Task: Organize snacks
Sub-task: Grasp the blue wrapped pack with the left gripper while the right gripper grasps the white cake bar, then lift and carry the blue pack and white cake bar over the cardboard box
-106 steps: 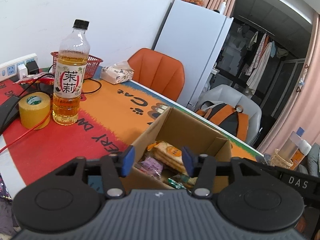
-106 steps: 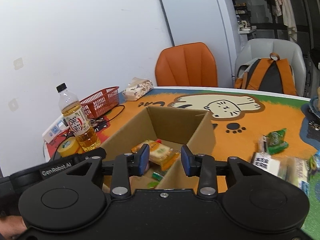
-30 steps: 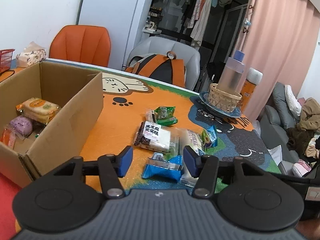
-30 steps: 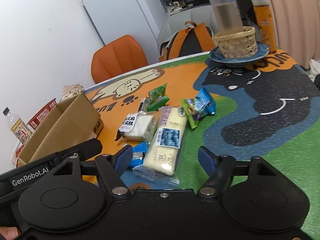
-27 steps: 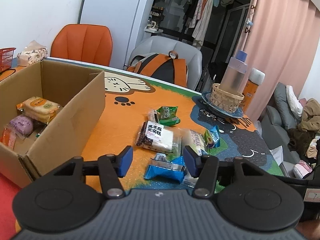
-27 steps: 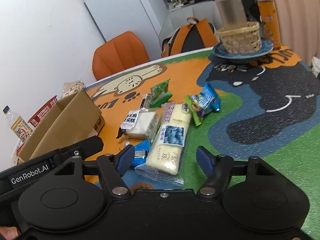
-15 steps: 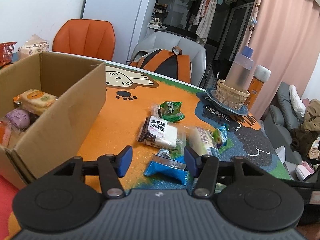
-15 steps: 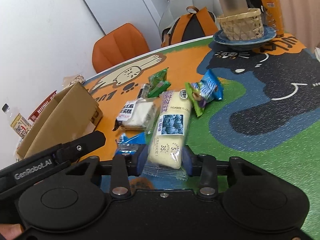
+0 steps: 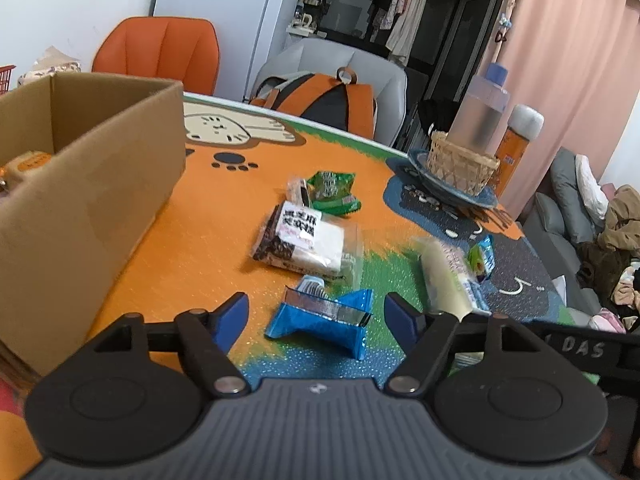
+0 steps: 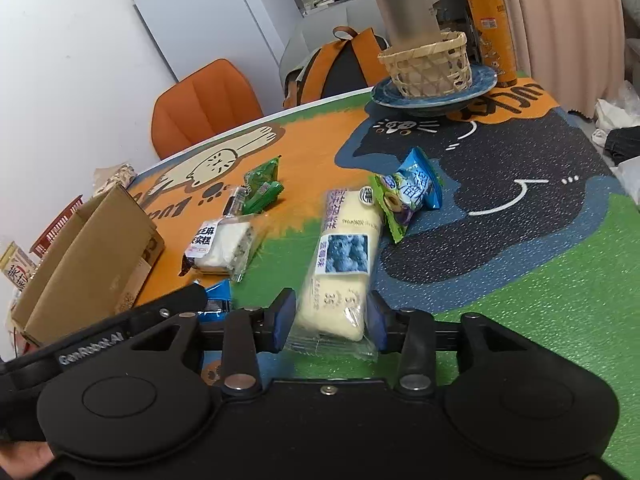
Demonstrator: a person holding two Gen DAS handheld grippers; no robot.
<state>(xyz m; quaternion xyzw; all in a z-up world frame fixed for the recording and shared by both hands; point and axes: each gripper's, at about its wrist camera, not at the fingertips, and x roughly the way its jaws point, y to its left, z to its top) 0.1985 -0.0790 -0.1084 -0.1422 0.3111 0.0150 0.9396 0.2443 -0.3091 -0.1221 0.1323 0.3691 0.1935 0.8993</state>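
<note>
A blue foil snack packet (image 9: 320, 320) lies on the cat-print table mat between the fingers of my left gripper (image 9: 316, 314). Its jaws are opening and the pads stand clear of the packet. My right gripper (image 10: 331, 322) has the near end of a long cream blueberry cake packet (image 10: 346, 252) between its pads. Those jaws are easing open, though the pads still lie against the wrapper. The same packet (image 9: 444, 280) looks blurred in the left wrist view. The cardboard box (image 9: 80, 184) stands at the left with snacks inside.
Loose on the mat are a black-and-white cake packet (image 10: 220, 246), a green packet (image 10: 262, 188) and a blue-green packet (image 10: 412, 196). A basket with a bottle (image 10: 432, 64) sits on a blue plate at the far edge, beside an orange can (image 10: 490, 28).
The right jaws closed around the near end of the cream cake packet. The left gripper sank toward the blue packet and its jaws spread wider around it.
</note>
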